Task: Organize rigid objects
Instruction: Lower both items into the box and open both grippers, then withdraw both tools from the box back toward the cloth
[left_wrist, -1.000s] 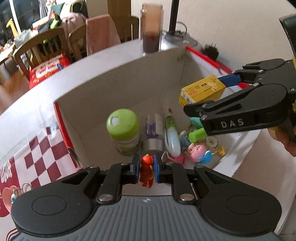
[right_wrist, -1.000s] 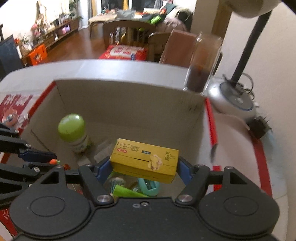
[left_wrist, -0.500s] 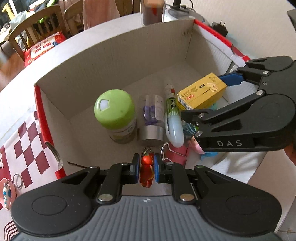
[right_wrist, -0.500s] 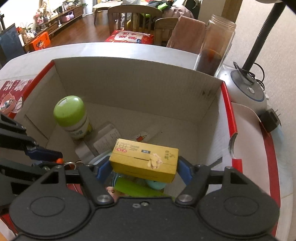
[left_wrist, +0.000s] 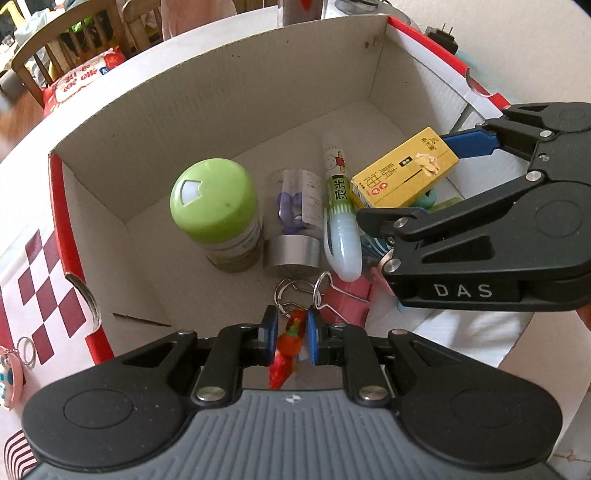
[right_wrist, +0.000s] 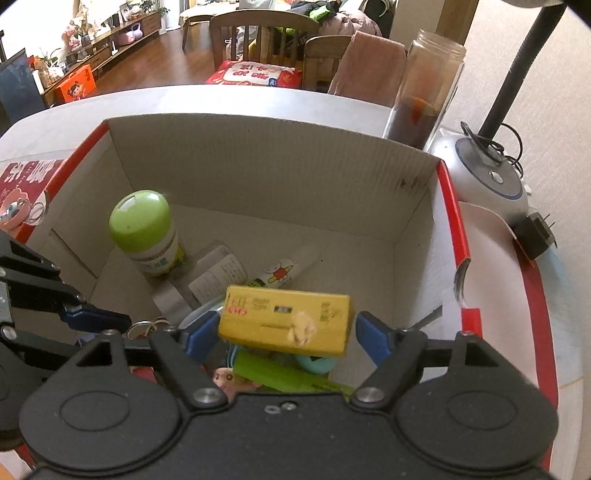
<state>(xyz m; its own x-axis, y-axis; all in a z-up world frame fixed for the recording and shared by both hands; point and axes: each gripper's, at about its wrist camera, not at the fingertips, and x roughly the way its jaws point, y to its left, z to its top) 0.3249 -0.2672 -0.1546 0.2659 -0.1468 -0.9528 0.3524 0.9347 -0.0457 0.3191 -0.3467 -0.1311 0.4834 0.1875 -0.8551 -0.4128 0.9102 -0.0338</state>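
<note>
An open cardboard box (left_wrist: 258, 110) holds a green-lidded bottle (left_wrist: 212, 199), a clear vial with a silver cap (left_wrist: 295, 221), a highlighter pen (left_wrist: 338, 206) and small toys. My left gripper (left_wrist: 290, 325) hangs over the box's near wall, shut on a red keychain figure (left_wrist: 290, 343) whose metal rings dangle ahead. My right gripper (right_wrist: 286, 334) is over the box's right side and its jaws are opening. A yellow carton (right_wrist: 284, 325) lies between them, blurred, with a gap showing at each blue pad. In the left wrist view the yellow carton (left_wrist: 402, 173) sits above the toys.
Behind the box stand a tall glass jar (right_wrist: 424, 96) and a lamp base (right_wrist: 487, 177), with a black plug adapter (right_wrist: 535, 232) on the right. Another keychain (left_wrist: 7, 376) lies on the checkered flap at left. Chairs stand beyond the table.
The right jaws have spread away from the yellow carton, which now sits loose and blurred between them. The left gripper has sunk and tipped further down over the box, still gripping the red figure.
</note>
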